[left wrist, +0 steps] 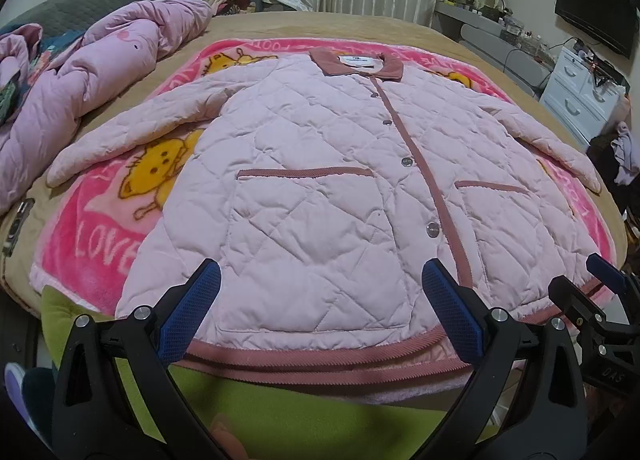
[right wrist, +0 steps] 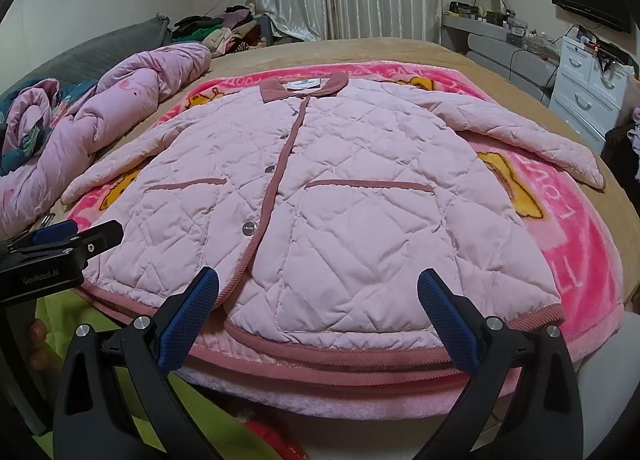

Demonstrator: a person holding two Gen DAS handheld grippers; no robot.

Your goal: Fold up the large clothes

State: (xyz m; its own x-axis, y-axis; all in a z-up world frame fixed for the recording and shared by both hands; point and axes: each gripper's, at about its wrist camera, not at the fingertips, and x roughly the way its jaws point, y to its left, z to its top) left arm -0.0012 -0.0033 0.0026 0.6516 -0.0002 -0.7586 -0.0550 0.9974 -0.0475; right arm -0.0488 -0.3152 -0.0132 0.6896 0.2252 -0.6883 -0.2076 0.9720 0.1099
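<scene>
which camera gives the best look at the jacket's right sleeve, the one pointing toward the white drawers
The right wrist view. There the sleeve lies whole from shoulder to cuff across the pink blanket, well inside the picture. In the left wrist view the same sleeve is squeezed toward the right edge and looks shorter, though its cuff still shows.

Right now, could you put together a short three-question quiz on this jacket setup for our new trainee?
1. True or false: the quilted jacket lies front up, buttoned, sleeves spread.
2. The left gripper and right gripper are: A) both open near the hem, holding nothing B) both shut on a sleeve C) one shut on the collar.
3. Fill in: the jacket lies on a pink ____ with cartoon prints.

Key: 1 true; 2 A; 3 blanket.
</scene>
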